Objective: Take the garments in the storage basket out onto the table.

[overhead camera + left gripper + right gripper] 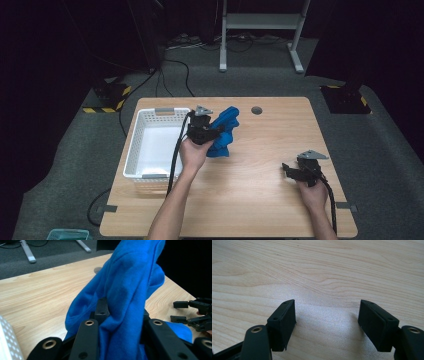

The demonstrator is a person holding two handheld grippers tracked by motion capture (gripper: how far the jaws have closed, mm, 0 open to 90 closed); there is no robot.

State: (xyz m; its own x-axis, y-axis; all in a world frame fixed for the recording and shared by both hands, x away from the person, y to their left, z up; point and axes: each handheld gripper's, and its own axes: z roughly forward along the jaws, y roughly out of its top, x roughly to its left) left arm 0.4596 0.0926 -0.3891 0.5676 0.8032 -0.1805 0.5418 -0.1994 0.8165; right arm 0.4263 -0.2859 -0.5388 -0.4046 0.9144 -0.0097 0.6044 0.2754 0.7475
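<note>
Crumpled blue cloth [130,290] bunched in left gripper [209,131] jaws, right gripper [327,322] jaws released

White perforated basket [150,145] sits on left part of wooden table [260,165], one short wall bearing a grey handle [164,110]. Round cable hole [257,110] in tabletop near far edge. Grey carpet [75,150] surrounds table. White metal frame [260,22] stands on floor beyond, black cables [175,70] trailing nearby. Yellow-black striped base [107,97] at far left; teal container [67,234] at bottom left.
</note>
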